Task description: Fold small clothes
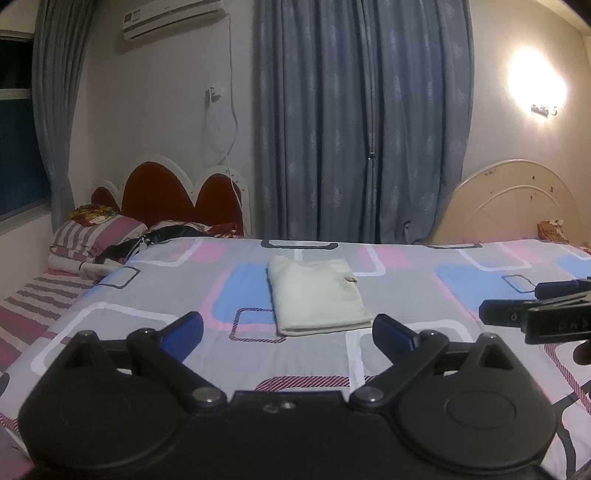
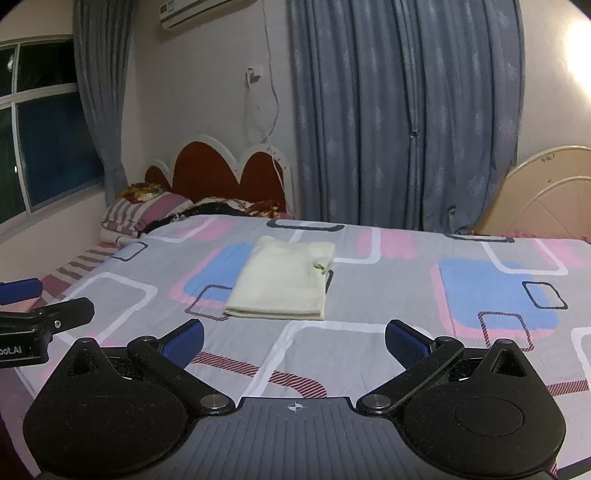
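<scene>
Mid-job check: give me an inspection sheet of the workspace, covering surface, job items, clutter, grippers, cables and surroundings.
Surface: bed sheet with pink, blue and grey rectangles, lying flat.
Job's things: cream garment folded into a neat rectangle mid-bed, touched by neither gripper.
Clutter: striped pillow and bundled dark cloth by the headboard.
Grippers: left gripper open, empty, short of the garment; right gripper open, empty, likewise.
Cables: white cord hanging from a wall socket to the red headboard.
Surroundings: grey-blue curtains, window, air conditioner, cream headboard, bright wall lamp.
</scene>
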A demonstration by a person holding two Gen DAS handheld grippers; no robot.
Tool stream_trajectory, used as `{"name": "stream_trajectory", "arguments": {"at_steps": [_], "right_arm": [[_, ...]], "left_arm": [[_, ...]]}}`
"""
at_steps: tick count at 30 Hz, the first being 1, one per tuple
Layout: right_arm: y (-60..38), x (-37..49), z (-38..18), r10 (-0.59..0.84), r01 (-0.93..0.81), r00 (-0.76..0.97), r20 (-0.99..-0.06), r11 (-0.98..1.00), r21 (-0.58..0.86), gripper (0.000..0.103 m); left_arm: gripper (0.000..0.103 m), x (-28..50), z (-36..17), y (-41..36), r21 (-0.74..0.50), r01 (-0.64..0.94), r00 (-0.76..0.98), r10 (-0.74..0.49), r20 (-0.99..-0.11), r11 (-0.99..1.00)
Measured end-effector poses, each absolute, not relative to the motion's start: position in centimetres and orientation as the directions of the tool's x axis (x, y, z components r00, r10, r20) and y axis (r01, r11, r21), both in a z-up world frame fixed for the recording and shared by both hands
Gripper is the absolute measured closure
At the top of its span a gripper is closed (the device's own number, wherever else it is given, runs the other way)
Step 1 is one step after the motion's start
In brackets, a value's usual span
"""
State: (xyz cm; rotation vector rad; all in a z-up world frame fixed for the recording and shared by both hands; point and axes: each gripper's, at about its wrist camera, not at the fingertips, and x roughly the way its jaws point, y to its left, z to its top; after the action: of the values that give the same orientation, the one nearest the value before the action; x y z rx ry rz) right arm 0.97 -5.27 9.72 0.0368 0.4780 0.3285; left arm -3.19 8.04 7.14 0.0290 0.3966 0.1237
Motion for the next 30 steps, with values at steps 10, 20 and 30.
{"name": "stream_trajectory", "arguments": {"at_steps": [10,20,30], "right_arm": [[-5.64,0.63,9.78,0.317,-0.301,0.833,-0.453,0.947,0.11,0.0],[-5.85,0.21,9.92,0.311,-0.294,0.835,-0.453,0.95,0.109,0.0],[-5.96,0.13,9.99,0.31,-0.295,0.835,-0.454,0.95,0.107,0.0]], "left_arm": [[0.005,-2.91,6.94,8.14,0.045,-0.106,0.913,0.115,-0.39,0.993],[0.005,-2.89,6.74,8.42,0.047,-0.105,0.915,0.115,-0.387,0.993],[0.005,-2.85,6.44,8.98,0.05,-0.101,0.918,0.112,-0.379,0.994]]}}
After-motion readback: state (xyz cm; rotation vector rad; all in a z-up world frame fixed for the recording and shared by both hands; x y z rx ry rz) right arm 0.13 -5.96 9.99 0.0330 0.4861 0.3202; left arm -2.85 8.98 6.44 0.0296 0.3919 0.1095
